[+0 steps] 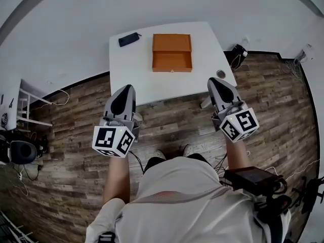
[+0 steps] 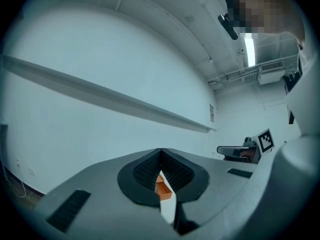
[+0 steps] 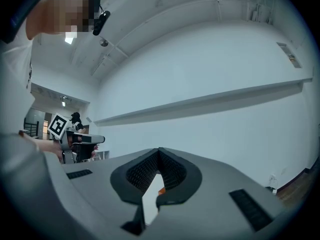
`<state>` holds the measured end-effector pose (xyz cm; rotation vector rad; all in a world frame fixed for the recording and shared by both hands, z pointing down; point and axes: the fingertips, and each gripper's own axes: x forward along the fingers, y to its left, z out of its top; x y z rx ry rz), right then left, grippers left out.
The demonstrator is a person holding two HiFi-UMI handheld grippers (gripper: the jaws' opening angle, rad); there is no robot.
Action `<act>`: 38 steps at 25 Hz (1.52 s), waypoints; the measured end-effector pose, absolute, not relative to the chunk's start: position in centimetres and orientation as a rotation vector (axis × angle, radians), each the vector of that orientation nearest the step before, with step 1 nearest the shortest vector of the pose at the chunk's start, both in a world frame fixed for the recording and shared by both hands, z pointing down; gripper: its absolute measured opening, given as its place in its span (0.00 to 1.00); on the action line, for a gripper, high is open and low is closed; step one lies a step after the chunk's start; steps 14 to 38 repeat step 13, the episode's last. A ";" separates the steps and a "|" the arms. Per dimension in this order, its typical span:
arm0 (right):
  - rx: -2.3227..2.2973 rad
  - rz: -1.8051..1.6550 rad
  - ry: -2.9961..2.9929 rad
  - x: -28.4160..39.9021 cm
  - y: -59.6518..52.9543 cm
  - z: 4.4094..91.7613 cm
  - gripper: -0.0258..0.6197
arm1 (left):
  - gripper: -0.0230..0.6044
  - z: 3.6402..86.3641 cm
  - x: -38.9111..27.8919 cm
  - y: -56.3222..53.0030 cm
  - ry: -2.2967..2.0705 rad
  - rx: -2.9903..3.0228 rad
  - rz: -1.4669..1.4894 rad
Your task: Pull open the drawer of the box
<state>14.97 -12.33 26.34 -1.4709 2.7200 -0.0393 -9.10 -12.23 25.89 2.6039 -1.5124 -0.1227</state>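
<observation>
Standing back from the white table [image 1: 126, 72], the person holds both tools out level at about waist height, over the wood-plank floor [image 1: 76, 118]. The left gripper [image 1: 126, 88] has its jaws brought together, the ribbed pads meeting at the tips with nothing between them, as the left gripper view shows [image 2: 160, 152]. The right gripper [image 1: 216, 82] is the same: in the right gripper view its jaws [image 3: 159, 151] meet at the tips and grip nothing. Both point toward the table, well apart from each other, and neither touches anything on it.

The orange box [image 1: 172, 42] sits on the far half of the table, roughly midway between the lines of the two tools. Its drawer [image 1: 172, 62] stands pulled out toward the person, with the inside showing. Through the slit below the closed pads a bit of the orange box shows in each gripper view [image 2: 163, 188] [image 3: 160, 189].

A dark flat case [image 1: 129, 39] lies on the table to the left of the box, apart from it. A small round object [image 1: 220, 74] sits near the table's right front corner.
</observation>
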 end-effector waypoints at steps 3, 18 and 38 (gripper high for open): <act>-1.476 -0.043 2.721 15.7 -12.5 26.4 0.04 | 0.05 25.8 -7.9 -12.5 -1.502 2.620 -0.113; -1.485 -0.032 2.726 16.9 -12.3 26.6 0.04 | 0.05 26.3 -6.6 -12.6 -1.499 2.615 -0.100; -1.485 -0.032 2.726 16.9 -12.3 26.6 0.04 | 0.05 26.3 -6.6 -12.6 -1.499 2.615 -0.100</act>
